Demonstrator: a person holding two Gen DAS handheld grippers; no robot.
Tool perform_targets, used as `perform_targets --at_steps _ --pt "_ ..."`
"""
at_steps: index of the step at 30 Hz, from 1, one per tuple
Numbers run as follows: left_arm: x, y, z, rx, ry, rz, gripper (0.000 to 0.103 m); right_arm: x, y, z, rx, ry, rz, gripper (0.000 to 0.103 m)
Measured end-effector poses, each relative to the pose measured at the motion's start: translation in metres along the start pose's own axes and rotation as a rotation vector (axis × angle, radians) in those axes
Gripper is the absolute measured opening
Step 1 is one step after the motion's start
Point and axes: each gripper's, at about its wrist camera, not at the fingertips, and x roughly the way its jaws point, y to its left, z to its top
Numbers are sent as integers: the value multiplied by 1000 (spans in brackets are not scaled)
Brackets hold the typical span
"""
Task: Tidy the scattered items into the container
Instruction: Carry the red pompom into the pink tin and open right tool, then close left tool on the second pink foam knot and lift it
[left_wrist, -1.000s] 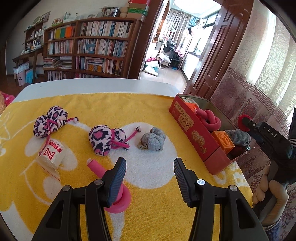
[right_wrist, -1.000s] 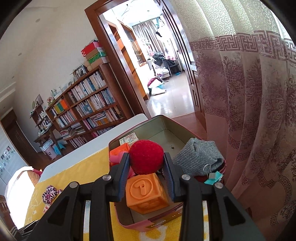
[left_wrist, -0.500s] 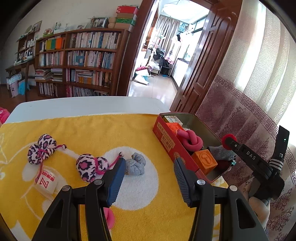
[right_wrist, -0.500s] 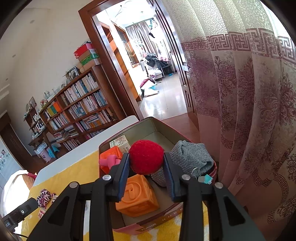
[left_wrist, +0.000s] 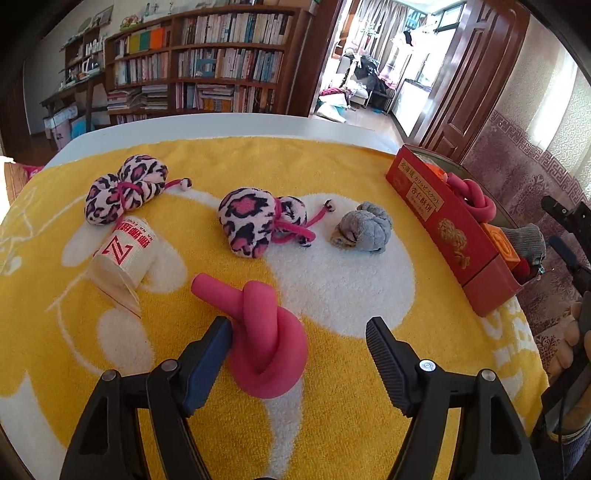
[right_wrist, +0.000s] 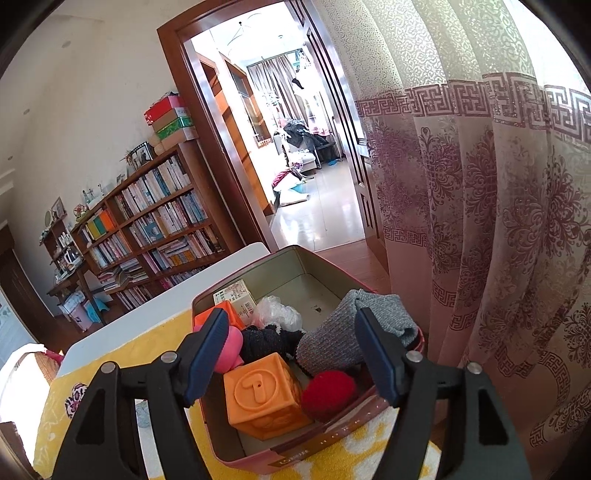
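Note:
A pink knotted foam tube (left_wrist: 269, 343) lies on the yellow towel (left_wrist: 369, 406), between the fingers of my left gripper (left_wrist: 299, 343). Those jaws are opening; the left finger (left_wrist: 212, 347) is right beside the knot and the right one stands well clear. My right gripper (right_wrist: 291, 343) hovers over the red tin (right_wrist: 280, 254) with its jaws opening and nothing between them. Below it in the tin lie a red pompom ball (right_wrist: 328, 395), an orange cube (right_wrist: 264, 397) and a grey sock (right_wrist: 343, 332). The left wrist view has the tin (left_wrist: 443, 236) at the towel's right edge.
Two leopard-print pouches (left_wrist: 125, 194) (left_wrist: 255, 225), a balled grey sock (left_wrist: 364, 230) and a white roll with red print (left_wrist: 127, 254) lie farther back on the towel. A patterned curtain (right_wrist: 498, 221) hangs just behind the tin. A hand (left_wrist: 572, 332) shows at the right edge.
The right gripper has opened and the red ball has dropped into the tin beside the orange cube. The left gripper has opened wider and come down over the pink knot.

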Motion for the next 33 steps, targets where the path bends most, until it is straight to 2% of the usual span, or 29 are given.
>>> perform_targets --at_steps 3,10,12,14,16,24,33 --pt "6 8 -2 -27 5 -10 76 -3 2 1 -6 -21 -8 75" --pt "9 6 0 -12 -23 0 76 -1 -1 3 11 -10 4 78" --pt "9 7 0 -7 -29 12 68 -2 -1 3 14 -15 3 78" --pt "8 8 1 -9 -32 8 56 -4 -1 4 15 -20 6 78" --pt "7 9 1 -10 -32 -1 49 -5 -1 4 17 -24 8 78" --pt "-7 -1 3 9 -69 -19 49 -8 -3 5 29 -36 4 78" --pt "-20 -38 37 41 -117 -110 49 -19 -13 10 79 -85 -4 78"
